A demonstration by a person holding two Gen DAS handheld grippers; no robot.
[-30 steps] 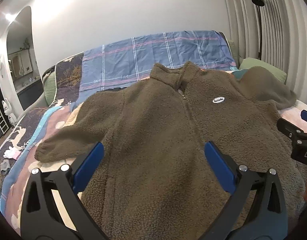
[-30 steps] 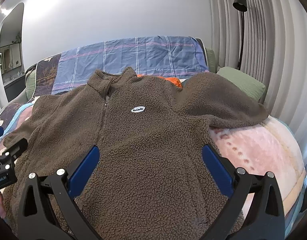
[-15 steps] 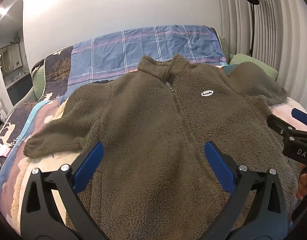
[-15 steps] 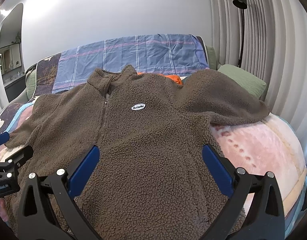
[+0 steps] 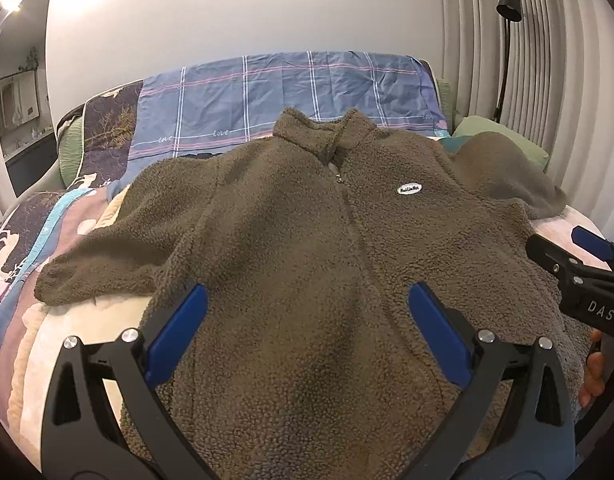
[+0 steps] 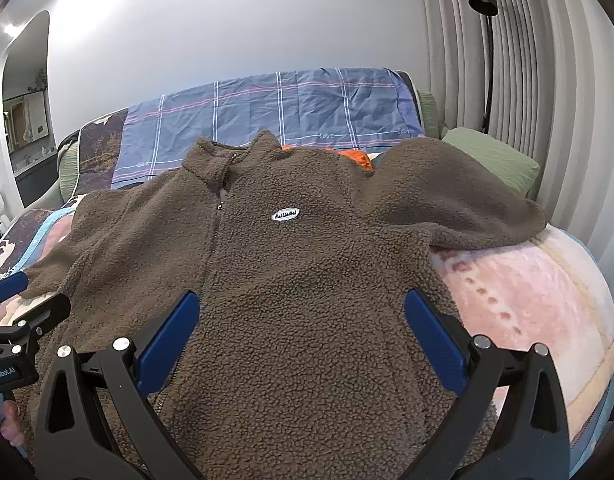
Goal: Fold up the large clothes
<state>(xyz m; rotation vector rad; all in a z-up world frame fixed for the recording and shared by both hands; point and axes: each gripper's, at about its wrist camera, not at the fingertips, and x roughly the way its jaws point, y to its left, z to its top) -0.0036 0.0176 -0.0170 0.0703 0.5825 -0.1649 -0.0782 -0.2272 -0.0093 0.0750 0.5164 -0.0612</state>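
One brown fleece jacket (image 5: 307, 248) lies face up, zipped, spread across the bed (image 6: 547, 312), collar toward the headboard edge and hem at the foot edge. Both the left claw (image 5: 307, 332) and right claw (image 6: 303, 332) hover spread and empty over the hem. It looks soft, bulky and floppy, not slippery; its two sleeve cuffs or hem corners seem the best holds.

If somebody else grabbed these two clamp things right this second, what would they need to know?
Left gripper: open, empty, hovering over the jacket's lower front.
Right gripper: open, empty, also above the lower front.
Brown fleece jacket: spread face up on the bed, zipped, both sleeves out to the sides.
Done: jacket laid flat.
Left: every fold; probably start by bringing a sleeve in.
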